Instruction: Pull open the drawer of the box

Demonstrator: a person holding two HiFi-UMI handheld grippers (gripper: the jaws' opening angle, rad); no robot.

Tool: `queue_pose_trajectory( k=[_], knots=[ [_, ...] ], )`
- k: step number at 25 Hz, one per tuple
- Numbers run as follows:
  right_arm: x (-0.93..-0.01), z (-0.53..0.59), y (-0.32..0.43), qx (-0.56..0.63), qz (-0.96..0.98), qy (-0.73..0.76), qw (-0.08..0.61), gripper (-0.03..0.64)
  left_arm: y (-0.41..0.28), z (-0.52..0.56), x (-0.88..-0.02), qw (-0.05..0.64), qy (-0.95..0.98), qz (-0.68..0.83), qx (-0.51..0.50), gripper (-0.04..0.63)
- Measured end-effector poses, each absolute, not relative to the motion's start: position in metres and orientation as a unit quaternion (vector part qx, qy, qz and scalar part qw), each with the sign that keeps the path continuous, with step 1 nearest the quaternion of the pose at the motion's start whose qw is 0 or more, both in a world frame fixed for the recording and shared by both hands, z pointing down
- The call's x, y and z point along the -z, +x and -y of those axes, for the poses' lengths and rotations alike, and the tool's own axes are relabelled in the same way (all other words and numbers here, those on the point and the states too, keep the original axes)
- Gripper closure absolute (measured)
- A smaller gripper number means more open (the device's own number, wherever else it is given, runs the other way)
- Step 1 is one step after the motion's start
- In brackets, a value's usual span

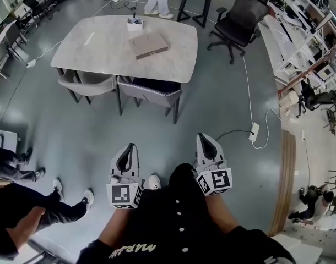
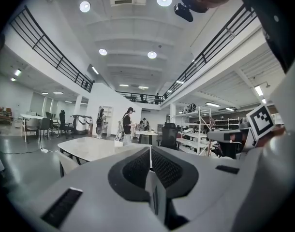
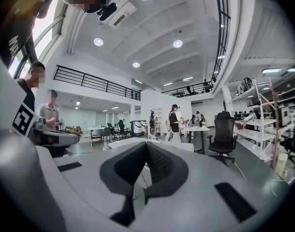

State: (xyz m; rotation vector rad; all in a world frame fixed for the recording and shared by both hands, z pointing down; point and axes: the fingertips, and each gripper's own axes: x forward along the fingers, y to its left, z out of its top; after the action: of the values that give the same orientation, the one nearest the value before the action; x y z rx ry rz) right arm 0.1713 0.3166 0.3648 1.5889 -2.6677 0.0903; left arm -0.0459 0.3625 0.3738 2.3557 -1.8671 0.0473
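The box (image 1: 148, 44) is flat and tan and lies on the pale rounded table (image 1: 96, 48), far ahead of me across the floor. In the head view its drawer looks closed. Both grippers are held low in front of my body, well away from the table. The left gripper (image 1: 131, 146) is shut with nothing in it, and its tips meet in its own view (image 2: 150, 151). My right gripper (image 1: 201, 136) is also shut and empty, jaws pressed together (image 3: 147, 146). The table (image 2: 94, 149) shows beyond the left jaws.
A small white holder (image 1: 135, 23) stands near the table's far edge. Two grey chairs (image 1: 86, 84) (image 1: 150, 94) are tucked under its near side. A black office chair (image 1: 239, 16) stands to the right, and a power strip (image 1: 254, 131) lies on the floor. People's legs (image 1: 25, 213) are at my left.
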Motion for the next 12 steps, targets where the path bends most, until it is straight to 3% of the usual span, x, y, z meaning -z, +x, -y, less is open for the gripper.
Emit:
queue_pose_trajectory(
  k=[12],
  knots=[
    [-0.366,-0.274,0.152,-0.029,0.859,0.510,0.020,0.620,-0.062,-0.325,-0.380,0.078,0.783,0.617,-0.016,0.575]
  ],
)
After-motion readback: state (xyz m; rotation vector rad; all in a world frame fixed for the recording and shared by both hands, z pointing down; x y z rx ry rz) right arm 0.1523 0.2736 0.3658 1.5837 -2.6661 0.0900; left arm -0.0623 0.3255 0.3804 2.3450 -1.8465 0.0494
